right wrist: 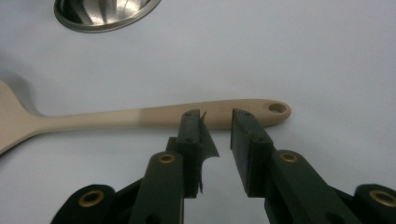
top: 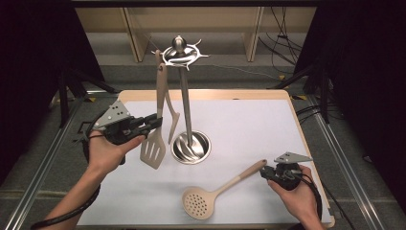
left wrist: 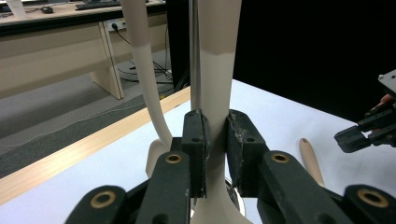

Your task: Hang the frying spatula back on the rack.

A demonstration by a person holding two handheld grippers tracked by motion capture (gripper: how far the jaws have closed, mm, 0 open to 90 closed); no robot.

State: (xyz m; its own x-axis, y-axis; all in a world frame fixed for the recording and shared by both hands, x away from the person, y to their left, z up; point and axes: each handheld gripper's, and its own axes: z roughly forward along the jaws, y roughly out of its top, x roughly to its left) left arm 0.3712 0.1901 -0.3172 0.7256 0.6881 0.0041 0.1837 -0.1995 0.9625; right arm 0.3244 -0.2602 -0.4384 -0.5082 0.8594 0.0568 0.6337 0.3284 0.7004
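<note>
A beige slotted spatula hangs upright from the steel hook stand, its blade just above the table. My left gripper is shut on the spatula's handle, the pads pressing both sides. A second beige utensil hangs beside it, close to the stand's pole. A beige skimmer lies flat at the front of the table, handle pointing right. My right gripper stands open at the end of the skimmer's handle, with its tips at the near edge and nothing pressed between them.
The stand's round steel base sits mid-table on a white mat. A wooden table edge runs along the back. Dark curtains and tripod legs flank both sides. My right gripper appears far off in the left gripper view.
</note>
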